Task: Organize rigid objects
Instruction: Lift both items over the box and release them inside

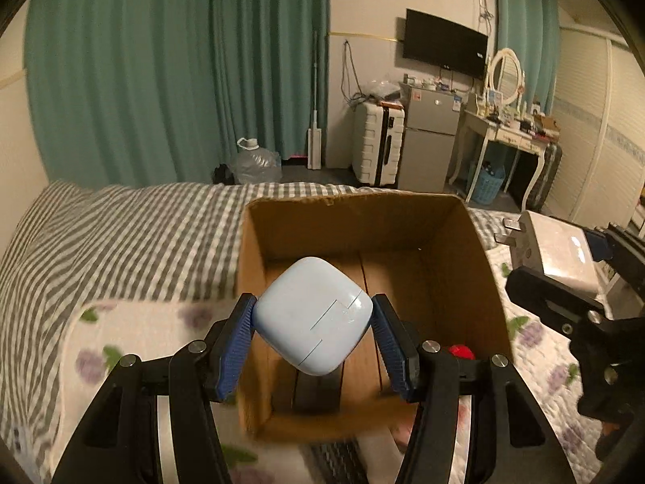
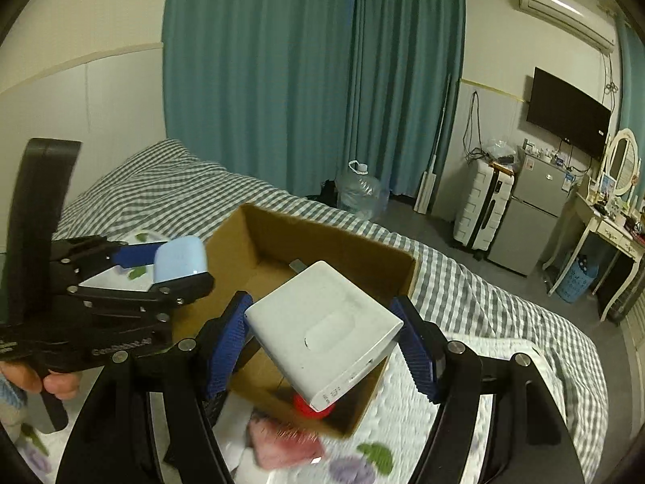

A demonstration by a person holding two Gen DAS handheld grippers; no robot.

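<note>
My left gripper (image 1: 314,322) is shut on a light blue rounded case (image 1: 312,316) and holds it above the open cardboard box (image 1: 451,258) on the bed. In the right wrist view the same left gripper (image 2: 177,262) and case (image 2: 179,258) hover at the box's (image 2: 342,242) left rim. My right gripper (image 2: 322,334) is shut on a white plug charger (image 2: 322,330), held above the box's near side. That charger (image 1: 552,250) shows at the right in the left wrist view. A small red object (image 1: 459,351) lies inside the box.
The box stands on a bed with a grey checked sheet (image 1: 141,234) and a floral quilt (image 1: 133,343). A pink thing (image 2: 282,439) lies on the quilt by the box. Beyond the bed are a water jug (image 1: 254,161), suitcase (image 1: 377,141), fridge (image 1: 431,141) and dressing table (image 1: 512,129).
</note>
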